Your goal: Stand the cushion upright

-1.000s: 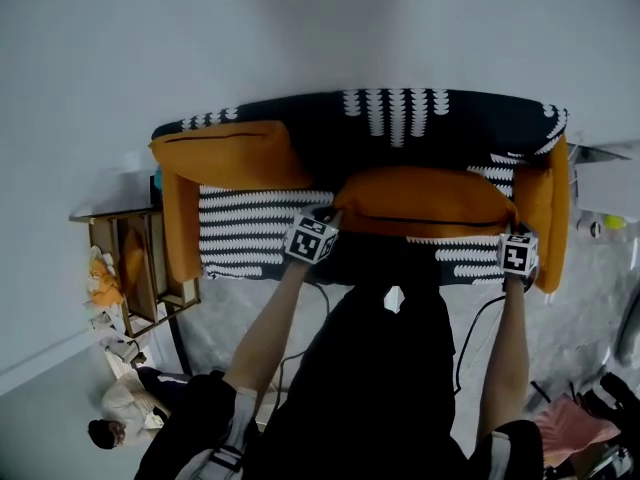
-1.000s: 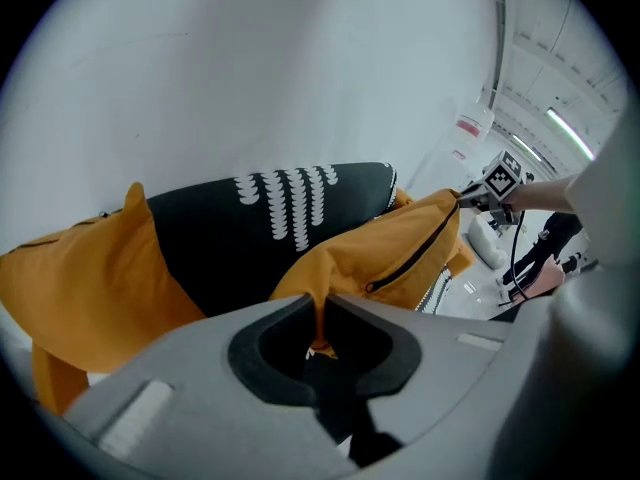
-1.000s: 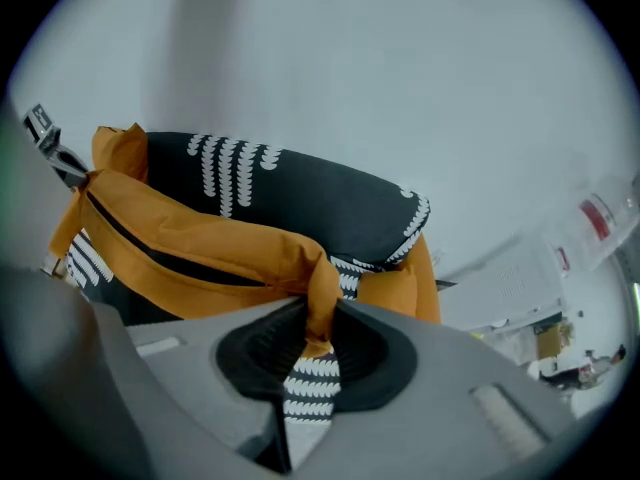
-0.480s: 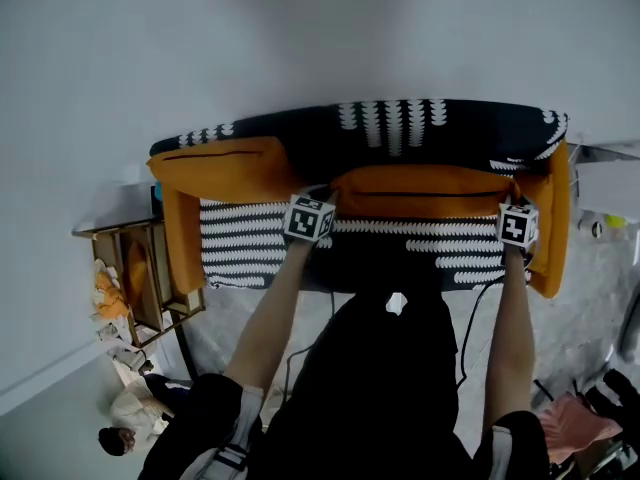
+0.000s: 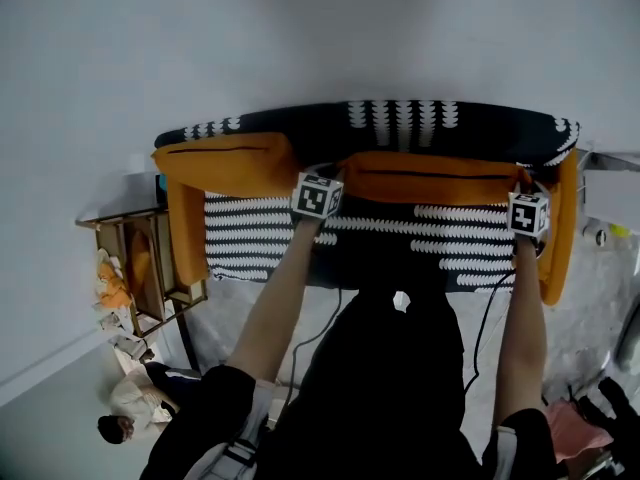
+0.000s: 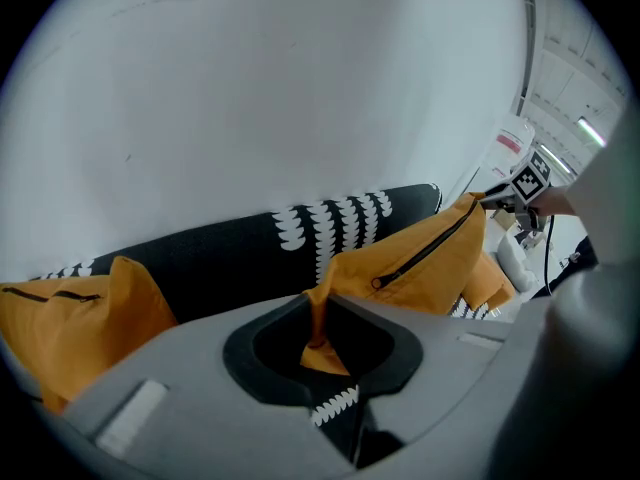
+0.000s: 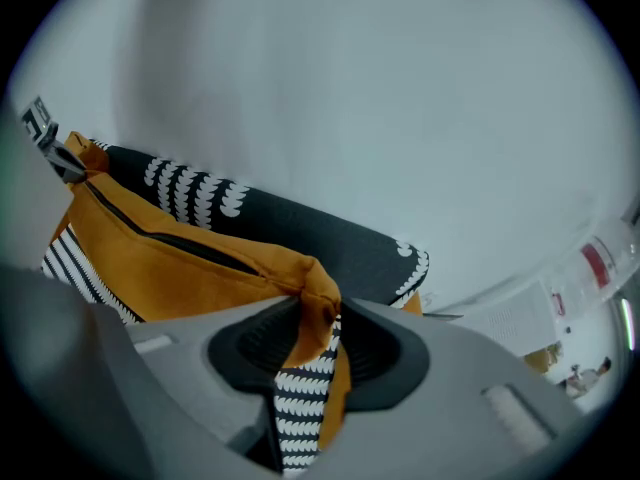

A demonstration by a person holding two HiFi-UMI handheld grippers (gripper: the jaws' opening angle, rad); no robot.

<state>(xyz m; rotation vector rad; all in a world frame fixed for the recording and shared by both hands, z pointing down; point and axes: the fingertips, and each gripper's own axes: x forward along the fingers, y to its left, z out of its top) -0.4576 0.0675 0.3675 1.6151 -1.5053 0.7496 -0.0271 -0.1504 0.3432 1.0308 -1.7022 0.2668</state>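
An orange zipped cushion (image 5: pixel 430 178) stands on its long edge against the backrest of a black-and-white patterned sofa (image 5: pixel 400 243). My left gripper (image 5: pixel 333 175) is shut on its left corner, a thin fold of orange cloth pinched between the pads (image 6: pixel 318 333). My right gripper (image 5: pixel 522 178) holds the right corner (image 7: pixel 318 318). Its jaws have just been opening, and the bunched corner is still between them and touches both pads. The cushion's zip side shows in both gripper views (image 6: pixel 420 263) (image 7: pixel 170 263).
A second orange cushion (image 5: pixel 225 163) leans at the sofa's left end, and more orange cushions lie along both arms (image 5: pixel 558 233). A wooden shelf (image 5: pixel 140 268) stands left of the sofa. A person (image 5: pixel 125 413) crouches on the floor at lower left. A white wall rises behind the sofa.
Both grippers have carried the cushion away from me, from the seat to the backrest. Its broad face has tipped up, so it shows as a narrower band.
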